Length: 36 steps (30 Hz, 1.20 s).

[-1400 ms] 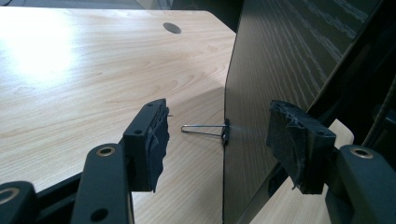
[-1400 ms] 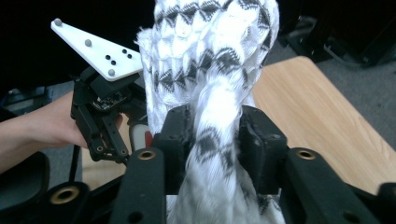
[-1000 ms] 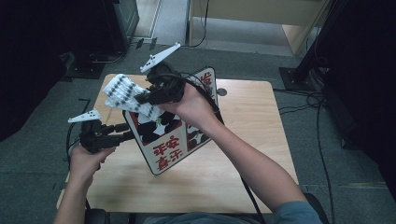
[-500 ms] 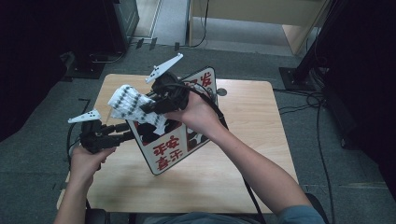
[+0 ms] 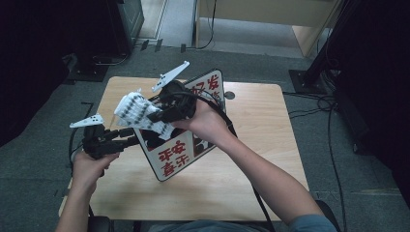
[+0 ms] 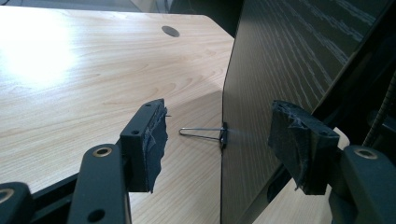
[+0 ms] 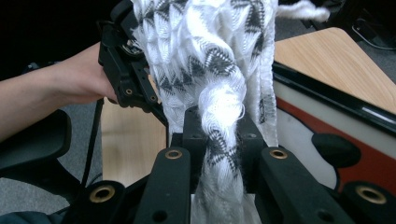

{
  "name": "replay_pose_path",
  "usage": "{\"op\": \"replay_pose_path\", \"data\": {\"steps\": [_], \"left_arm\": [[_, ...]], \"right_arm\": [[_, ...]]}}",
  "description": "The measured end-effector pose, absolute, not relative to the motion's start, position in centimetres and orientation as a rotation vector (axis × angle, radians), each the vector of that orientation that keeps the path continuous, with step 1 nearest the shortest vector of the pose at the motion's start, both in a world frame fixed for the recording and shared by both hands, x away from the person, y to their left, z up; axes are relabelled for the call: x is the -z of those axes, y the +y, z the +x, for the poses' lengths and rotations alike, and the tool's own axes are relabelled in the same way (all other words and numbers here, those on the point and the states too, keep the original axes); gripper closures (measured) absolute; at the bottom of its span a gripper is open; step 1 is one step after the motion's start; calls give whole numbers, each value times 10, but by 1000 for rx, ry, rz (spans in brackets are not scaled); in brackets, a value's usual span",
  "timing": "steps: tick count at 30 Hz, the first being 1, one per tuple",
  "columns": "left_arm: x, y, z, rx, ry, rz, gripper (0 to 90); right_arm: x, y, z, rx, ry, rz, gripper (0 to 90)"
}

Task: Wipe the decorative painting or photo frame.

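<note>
The person's left hand [image 5: 89,166] is holding the left gripper [image 5: 129,141] low over the near left part of the wooden table [image 5: 256,145], its jaws standing wide apart with nothing between them. In the left gripper view, those jaws are straddling the edge of a dark board [image 6: 289,70], and a small binder clip [image 6: 223,135] is sitting on that edge between the pads, touching neither. The board is a sign [image 5: 186,152] with red characters on a white face, and it is standing tilted on the table. Farther in, the right hand [image 5: 205,121] is lifting the right gripper [image 5: 162,116] above the sign's upper edge. Its jaws are pinched tight on a white cloth [image 5: 135,112] patterned in black, which is bunching up between them in the right gripper view [image 7: 219,93] and hanging in the air over the sign.
</note>
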State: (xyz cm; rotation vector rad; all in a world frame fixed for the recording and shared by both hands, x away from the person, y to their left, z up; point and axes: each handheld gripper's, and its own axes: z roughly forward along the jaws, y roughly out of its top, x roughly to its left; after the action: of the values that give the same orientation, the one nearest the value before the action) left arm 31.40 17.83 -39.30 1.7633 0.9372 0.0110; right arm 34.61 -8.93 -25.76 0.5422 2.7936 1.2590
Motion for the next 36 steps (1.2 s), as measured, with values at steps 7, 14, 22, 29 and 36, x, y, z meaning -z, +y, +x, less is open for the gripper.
{"op": "replay_pose_path", "data": {"steps": [7,14,22,29,36], "left_arm": [[393,179,314,-12,935,1761,373],[393,179,313,-12,935,1759,373],[393,179,313,-9,935,1757,374],[393,179,313,-5,935,1757,374],[394,179,313,-3,935,1758,375]], "right_arm": [[263,-90,346,-1246,2808,547,806],[272,-90,344,-1222,2828,550,806],[279,-91,343,-1202,2845,555,806],[286,-92,342,-1189,2855,549,804],[294,-93,342,-1203,2866,566,805]]}}
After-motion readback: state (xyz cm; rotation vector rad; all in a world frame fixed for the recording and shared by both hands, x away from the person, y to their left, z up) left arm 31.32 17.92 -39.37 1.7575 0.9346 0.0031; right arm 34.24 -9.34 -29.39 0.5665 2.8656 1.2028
